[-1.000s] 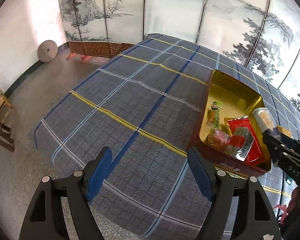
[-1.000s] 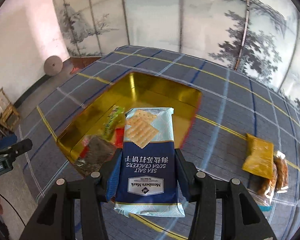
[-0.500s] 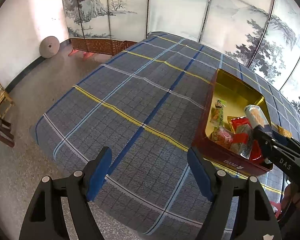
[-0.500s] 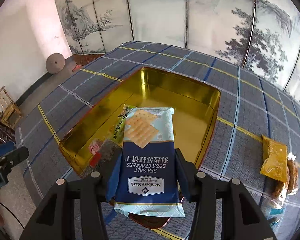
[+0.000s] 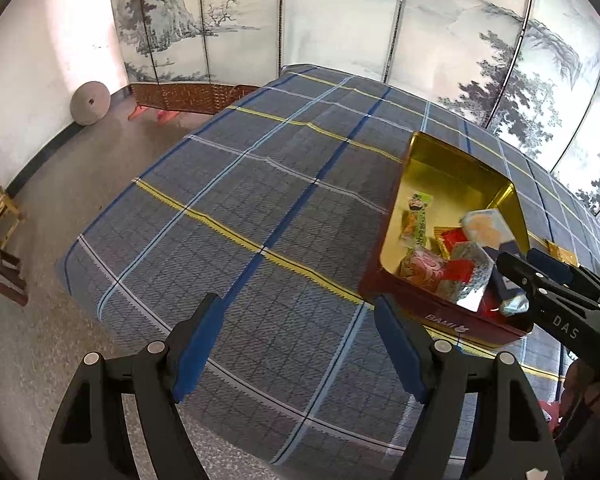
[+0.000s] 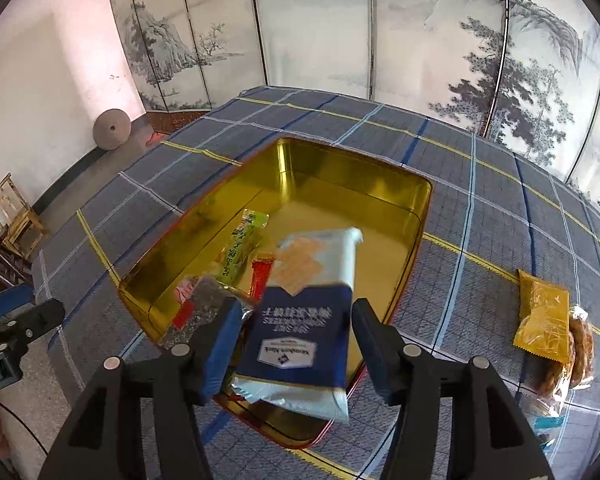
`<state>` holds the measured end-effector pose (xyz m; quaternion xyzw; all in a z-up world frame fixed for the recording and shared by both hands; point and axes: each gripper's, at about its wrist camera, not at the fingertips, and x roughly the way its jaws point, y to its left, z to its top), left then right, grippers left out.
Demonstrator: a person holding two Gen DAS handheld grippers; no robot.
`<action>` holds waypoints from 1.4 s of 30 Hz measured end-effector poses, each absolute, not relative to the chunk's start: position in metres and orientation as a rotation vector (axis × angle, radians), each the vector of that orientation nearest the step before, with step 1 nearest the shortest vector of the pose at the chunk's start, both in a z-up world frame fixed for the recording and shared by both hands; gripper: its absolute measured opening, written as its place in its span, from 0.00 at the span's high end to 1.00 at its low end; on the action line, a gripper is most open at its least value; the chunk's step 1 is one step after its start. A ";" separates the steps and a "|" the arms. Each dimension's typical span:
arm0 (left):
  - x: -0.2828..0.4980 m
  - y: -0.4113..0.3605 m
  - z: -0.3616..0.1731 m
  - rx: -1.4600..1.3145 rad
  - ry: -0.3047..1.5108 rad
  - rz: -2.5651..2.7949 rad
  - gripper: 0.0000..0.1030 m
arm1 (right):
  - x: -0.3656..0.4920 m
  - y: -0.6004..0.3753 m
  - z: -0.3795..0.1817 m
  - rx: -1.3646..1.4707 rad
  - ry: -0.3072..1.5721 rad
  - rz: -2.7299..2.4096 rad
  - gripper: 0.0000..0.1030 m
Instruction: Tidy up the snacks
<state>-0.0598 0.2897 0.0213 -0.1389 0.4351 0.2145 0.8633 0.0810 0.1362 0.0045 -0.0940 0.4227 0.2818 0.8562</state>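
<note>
- Inside the gold-lined tin (image 6: pixel 416 216) lie a green stick pack (image 6: pixel 242 246), a red sachet (image 6: pixel 260 276) and a few other wrapped snacks at its near-left end.
- The soda cracker pack (image 6: pixel 304 320) hangs blurred over the tin's near edge; the right tool (image 6: pixel 294 344) has its jaws spread clear of it, apparently mid-release.
- A yellow packet (image 6: pixel 544 316) and bagged cookies (image 6: pixel 572 356) sit on the worktop (image 6: pixel 480 208) right of the tin, still to go in.
- The left tool (image 5: pixel 296 344), left of the tin, is spread wide and holds nothing.

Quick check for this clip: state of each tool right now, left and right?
Left tool: open, holding nothing.
Right tool: open; the soda cracker pack sits blurred between its fingers over the gold tin, apparently released.
</note>
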 end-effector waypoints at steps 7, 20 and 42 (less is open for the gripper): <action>-0.051 0.270 0.027 -0.261 0.912 0.418 0.27 | 0.079 0.117 0.013 -0.172 0.875 0.600 0.43; -0.014 0.200 0.034 -0.177 0.911 0.266 0.26 | 0.095 0.010 0.024 -0.113 0.845 0.441 0.43; 0.035 0.075 0.025 -0.009 0.972 0.052 0.25 | 0.161 -0.140 -0.031 -0.068 0.934 0.215 0.43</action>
